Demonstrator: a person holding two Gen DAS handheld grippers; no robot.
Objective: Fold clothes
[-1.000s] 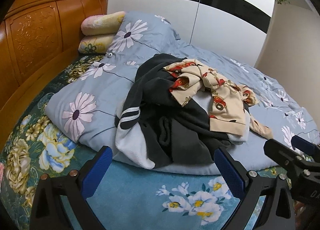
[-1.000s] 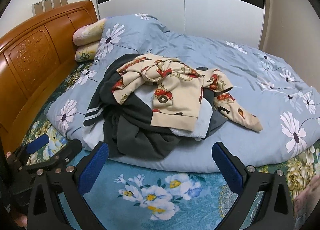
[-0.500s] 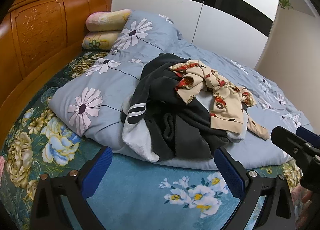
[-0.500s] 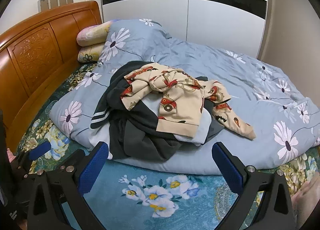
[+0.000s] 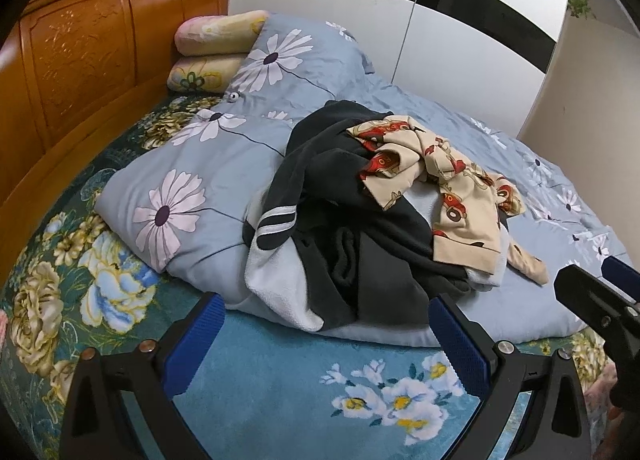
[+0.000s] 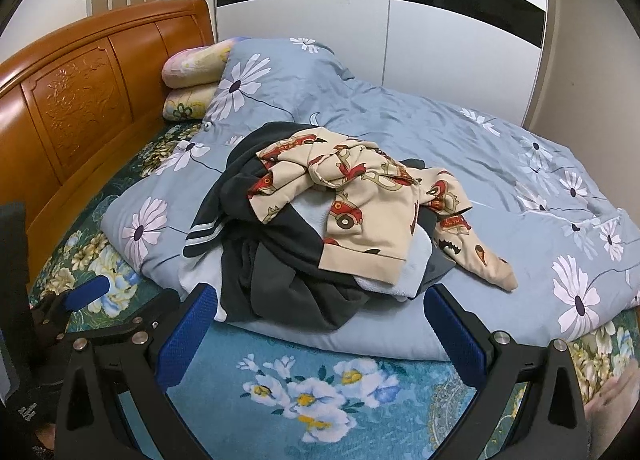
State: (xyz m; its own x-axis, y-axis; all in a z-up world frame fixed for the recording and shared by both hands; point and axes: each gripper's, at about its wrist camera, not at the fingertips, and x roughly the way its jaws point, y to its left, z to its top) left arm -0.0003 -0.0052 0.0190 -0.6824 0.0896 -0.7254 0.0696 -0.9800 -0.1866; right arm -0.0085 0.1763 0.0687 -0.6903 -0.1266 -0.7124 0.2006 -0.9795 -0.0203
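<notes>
A heap of unfolded clothes — a cream car-print pyjama top (image 6: 360,211) over a dark striped-cuff garment (image 5: 340,227) — sits mid-frame on the blue daisy-print quilt (image 6: 460,147). The left gripper (image 5: 324,336) and right gripper (image 6: 320,328) both hover wide open and empty at the lower edge, probably lining up a first pick.

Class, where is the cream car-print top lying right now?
In both views the cream top lies atop the dark clothes on the blue duvet, mid-bed, beyond both open grippers.
</notes>
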